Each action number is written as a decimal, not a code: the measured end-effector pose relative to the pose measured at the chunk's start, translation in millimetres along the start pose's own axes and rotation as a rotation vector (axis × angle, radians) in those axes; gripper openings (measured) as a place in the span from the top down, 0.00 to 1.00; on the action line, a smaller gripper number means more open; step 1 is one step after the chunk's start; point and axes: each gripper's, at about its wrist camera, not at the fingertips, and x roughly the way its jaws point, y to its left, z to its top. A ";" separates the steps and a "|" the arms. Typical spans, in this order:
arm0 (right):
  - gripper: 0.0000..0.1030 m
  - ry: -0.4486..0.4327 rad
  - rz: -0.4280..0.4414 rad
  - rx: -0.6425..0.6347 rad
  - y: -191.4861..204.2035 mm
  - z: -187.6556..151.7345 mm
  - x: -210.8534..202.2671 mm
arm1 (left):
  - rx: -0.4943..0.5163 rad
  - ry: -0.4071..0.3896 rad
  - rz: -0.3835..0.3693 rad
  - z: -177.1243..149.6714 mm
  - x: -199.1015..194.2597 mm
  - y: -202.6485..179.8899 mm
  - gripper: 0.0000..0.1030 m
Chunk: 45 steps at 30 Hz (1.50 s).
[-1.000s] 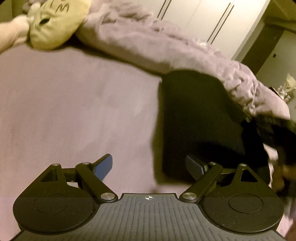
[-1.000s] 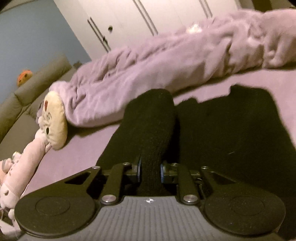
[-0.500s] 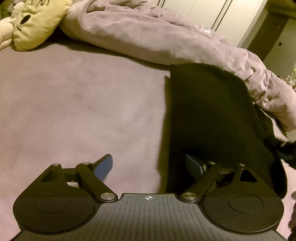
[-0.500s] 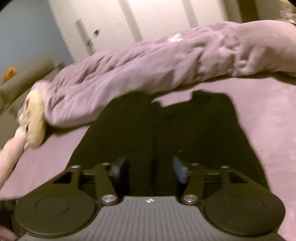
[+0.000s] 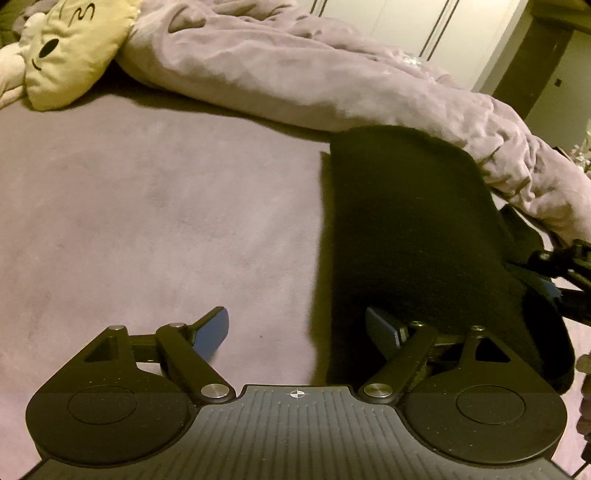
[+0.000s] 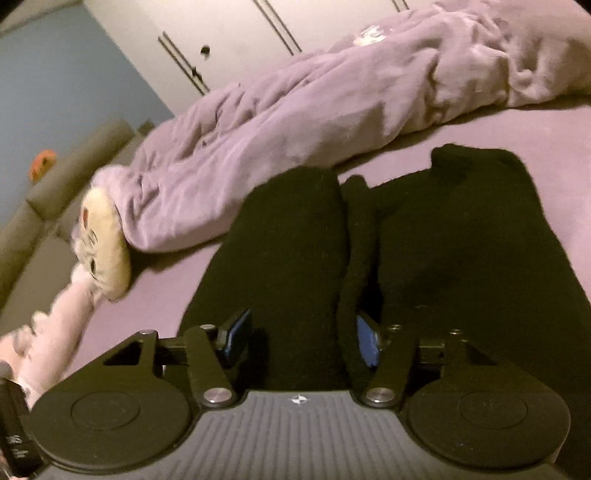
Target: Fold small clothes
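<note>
A black garment (image 5: 406, 229) lies folded over on the lilac bed sheet (image 5: 129, 221). My left gripper (image 5: 297, 328) hovers low over the garment's left edge. Its jaws are closing but still wide, with that edge and bare sheet between the blue pads, neither pressed. In the right wrist view the garment (image 6: 288, 258) shows a raised fold running away from the camera. My right gripper (image 6: 299, 336) stands open astride that fold, its pads loose beside the cloth. The right gripper (image 5: 554, 273) also shows at the right edge of the left wrist view.
A rumpled lilac duvet (image 5: 332, 74) lies along the far side of the bed, just behind the garment. A cream cat-face cushion (image 5: 70, 48) and a pink plush (image 6: 55, 332) lie at the left. White wardrobe doors (image 6: 295, 29) stand beyond.
My right gripper has let go of the black fold and opened; the fold now lies flatter. The left gripper has shifted along the garment's left edge, its jaws a little narrower.
</note>
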 end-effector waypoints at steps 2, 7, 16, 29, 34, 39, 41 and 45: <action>0.36 0.030 0.000 0.012 0.1 2.2 13.9 | -0.014 0.000 -0.001 -0.9 0.1 0.2 0.17; 0.58 0.043 0.016 0.017 6.1 9.3 32.0 | -0.015 0.011 0.008 2.1 -1.4 0.5 0.17; 0.80 -0.209 -0.177 -0.368 63.6 15.1 -31.1 | -0.035 -0.002 -0.069 9.4 -23.0 -5.0 0.13; 0.64 -0.185 -0.496 -0.398 -50.8 -20.2 -18.3 | 0.072 0.076 -0.139 -1.9 0.0 -72.1 0.08; 0.56 -0.254 -0.430 -0.255 -39.9 -15.3 -62.6 | 0.091 0.060 -0.093 -0.1 -0.9 -71.6 0.08; 0.56 -0.340 -0.325 -0.295 -12.7 -46.1 -96.8 | 0.073 0.058 -0.081 -1.8 0.8 -72.9 0.07; 0.57 -0.300 -0.311 -0.356 -5.5 -51.9 -87.8 | 0.065 0.057 -0.070 -1.9 0.6 -75.2 0.07; 0.79 -0.184 -0.401 -0.397 -13.5 -54.0 -51.8 | 0.085 0.059 -0.061 -0.2 -0.5 -77.4 0.07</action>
